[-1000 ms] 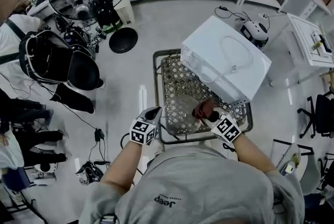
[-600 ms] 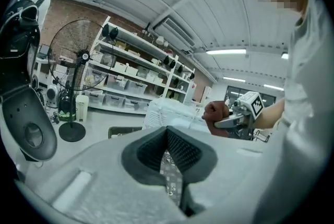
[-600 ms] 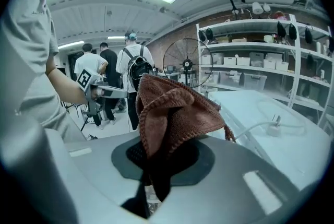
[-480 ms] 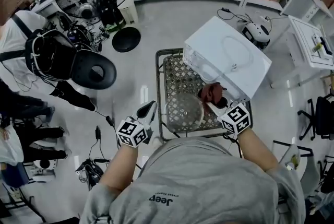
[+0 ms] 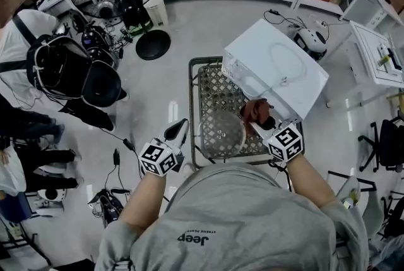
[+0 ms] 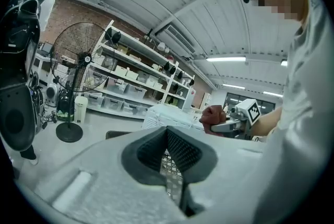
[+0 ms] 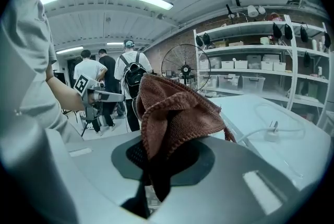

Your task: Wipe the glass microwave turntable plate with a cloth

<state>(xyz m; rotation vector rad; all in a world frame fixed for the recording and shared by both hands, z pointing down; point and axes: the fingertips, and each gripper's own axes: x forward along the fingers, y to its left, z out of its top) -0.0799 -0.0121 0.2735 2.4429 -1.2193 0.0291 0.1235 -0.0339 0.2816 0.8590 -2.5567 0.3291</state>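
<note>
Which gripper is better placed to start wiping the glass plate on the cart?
Right. The right gripper is shut on the brown cloth near the glass plate; the left gripper holds nothing and sits left of the cart.

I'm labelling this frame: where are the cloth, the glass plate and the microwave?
cloth [image 7: 176, 112]: right gripper view, folded middle.
glass plate [image 5: 221, 131]: head view, centre.
microwave [image 5: 278, 67]: head view, top panel.

Your cloth [image 7: 175, 113] is a rough brown knit; the plate [image 5: 222, 126] is clear, glossy glass; the cart top [image 5: 214, 90] is grey metal mesh.
</note>
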